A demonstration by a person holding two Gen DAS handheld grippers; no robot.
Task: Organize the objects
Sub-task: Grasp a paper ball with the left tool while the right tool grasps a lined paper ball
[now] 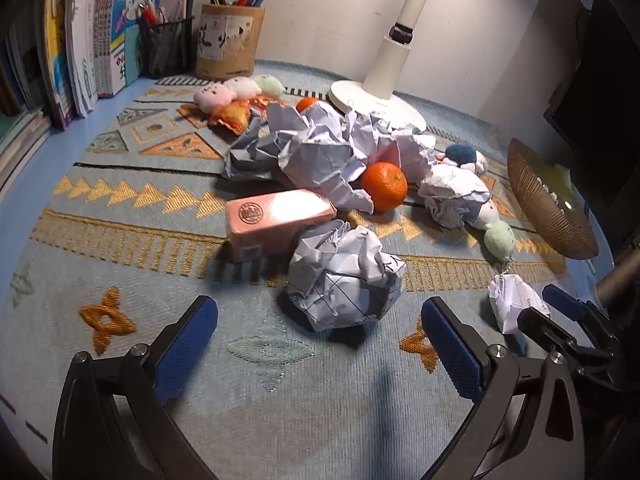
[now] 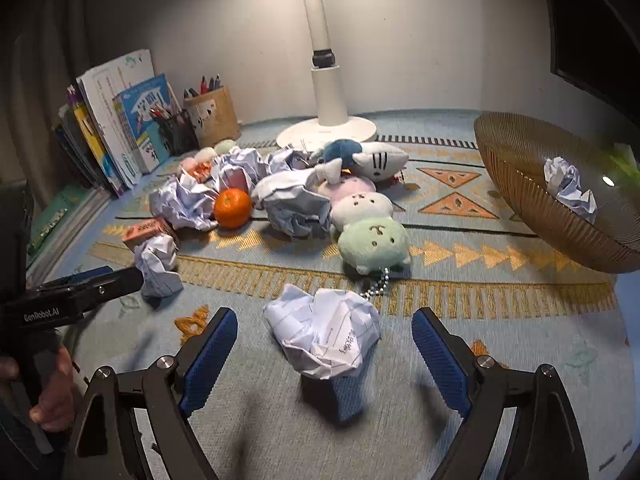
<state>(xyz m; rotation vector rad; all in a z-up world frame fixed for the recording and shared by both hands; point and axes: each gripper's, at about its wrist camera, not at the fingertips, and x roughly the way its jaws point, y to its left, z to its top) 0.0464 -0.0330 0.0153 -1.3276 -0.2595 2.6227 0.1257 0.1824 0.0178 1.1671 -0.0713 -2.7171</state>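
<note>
Crumpled paper balls, an orange [image 1: 384, 191], a pink box [image 1: 278, 216] and plush toys lie on a patterned mat. My left gripper [image 1: 320, 344] is open, just short of a paper ball [image 1: 346, 278]. My right gripper [image 2: 325, 346] is open around a smaller paper ball [image 2: 325, 334] that lies on the mat between its fingers; that ball also shows in the left wrist view [image 1: 516, 302]. The brown ribbed bowl [image 2: 520, 168] at the right holds one paper ball [image 2: 570, 188]. The orange [image 2: 233, 208] sits among the paper heap.
A white lamp base [image 2: 326, 130] stands at the back. Pen holders [image 1: 230, 40] and upright books [image 1: 100, 32] line the back left. A chain of plush toys [image 2: 372, 236] lies mid-mat. The left gripper's body [image 2: 72, 294] reaches in from the left.
</note>
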